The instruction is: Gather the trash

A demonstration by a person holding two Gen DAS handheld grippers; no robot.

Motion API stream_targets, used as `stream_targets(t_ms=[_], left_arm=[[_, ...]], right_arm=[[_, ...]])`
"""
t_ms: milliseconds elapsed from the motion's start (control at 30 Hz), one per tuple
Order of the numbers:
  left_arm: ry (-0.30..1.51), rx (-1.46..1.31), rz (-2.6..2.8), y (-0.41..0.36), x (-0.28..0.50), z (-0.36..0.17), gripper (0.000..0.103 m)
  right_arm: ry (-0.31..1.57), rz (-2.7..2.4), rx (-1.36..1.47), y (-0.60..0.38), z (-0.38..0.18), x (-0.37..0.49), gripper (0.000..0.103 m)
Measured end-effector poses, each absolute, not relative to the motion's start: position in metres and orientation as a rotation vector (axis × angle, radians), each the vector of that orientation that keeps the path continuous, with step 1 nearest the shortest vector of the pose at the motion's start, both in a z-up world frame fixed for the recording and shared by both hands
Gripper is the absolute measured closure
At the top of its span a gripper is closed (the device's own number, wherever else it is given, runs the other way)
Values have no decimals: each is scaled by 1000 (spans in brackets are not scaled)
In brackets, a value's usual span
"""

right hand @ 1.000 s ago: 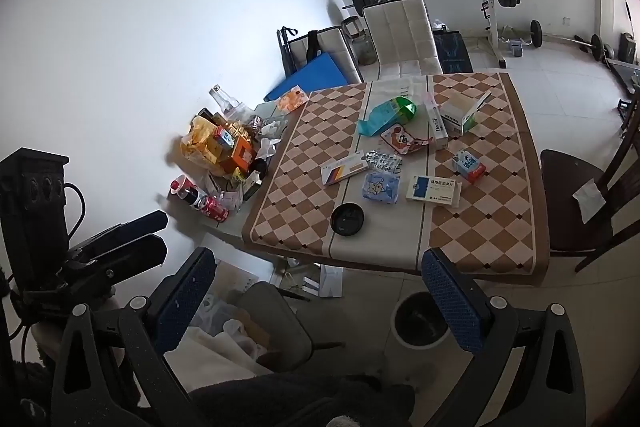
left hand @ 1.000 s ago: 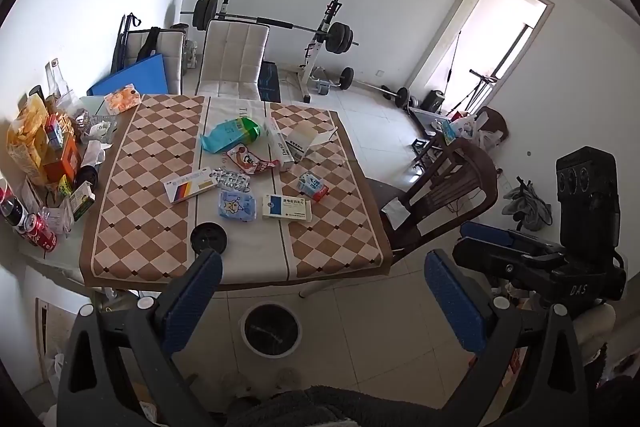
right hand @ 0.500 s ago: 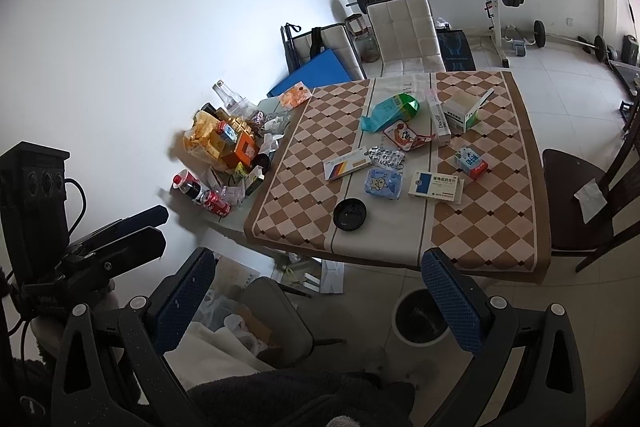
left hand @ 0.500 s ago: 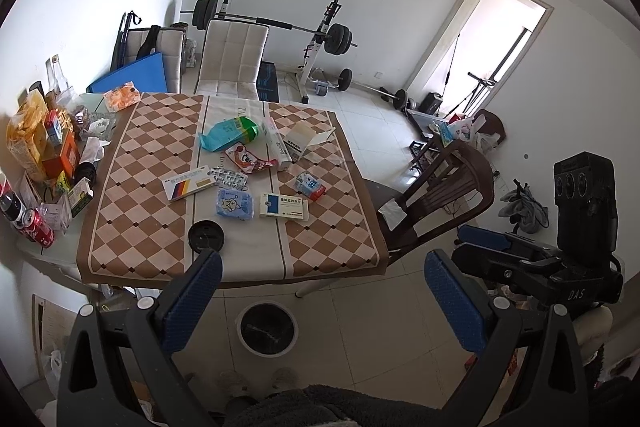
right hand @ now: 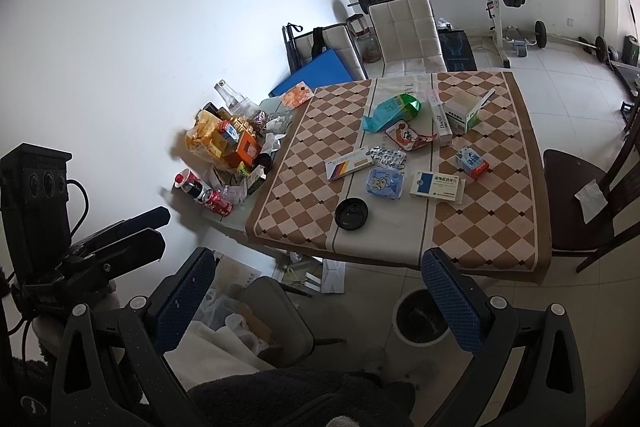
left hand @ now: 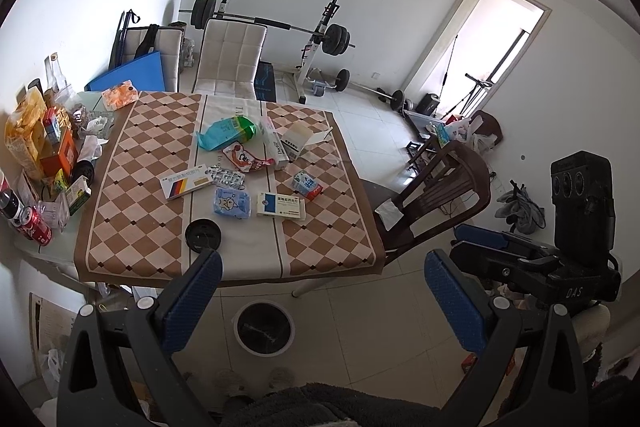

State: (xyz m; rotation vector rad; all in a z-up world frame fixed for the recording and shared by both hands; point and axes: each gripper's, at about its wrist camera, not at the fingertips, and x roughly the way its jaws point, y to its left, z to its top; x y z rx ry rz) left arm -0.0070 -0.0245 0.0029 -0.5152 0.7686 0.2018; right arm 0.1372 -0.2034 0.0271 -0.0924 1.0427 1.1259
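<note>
Litter lies on a checked table: a black cup lid, medicine boxes, a blue tissue pack, blister packs, a teal bag and a red wrapper. A white bin with a black liner stands on the floor in front of the table. My left gripper is open and empty, high above the bin. My right gripper is open and empty too, off the table's near edge.
Snack bags, bottles and cans crowd the table's left end. A dark wooden chair stands at the right side and a white chair at the far end. A grey seat with bags sits near left. Weight equipment fills the back.
Both grippers have drawn back and up a little from the table, so the bin shows more fully. Nothing on the table has moved.
</note>
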Motion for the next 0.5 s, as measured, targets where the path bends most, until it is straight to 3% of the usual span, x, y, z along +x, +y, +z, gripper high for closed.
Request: stream_targets(t_ms=[500], left_arm=[[770, -519, 197, -24, -8, 2, 0]], right_arm=[[1045, 1126, -88, -203, 24, 138, 0]])
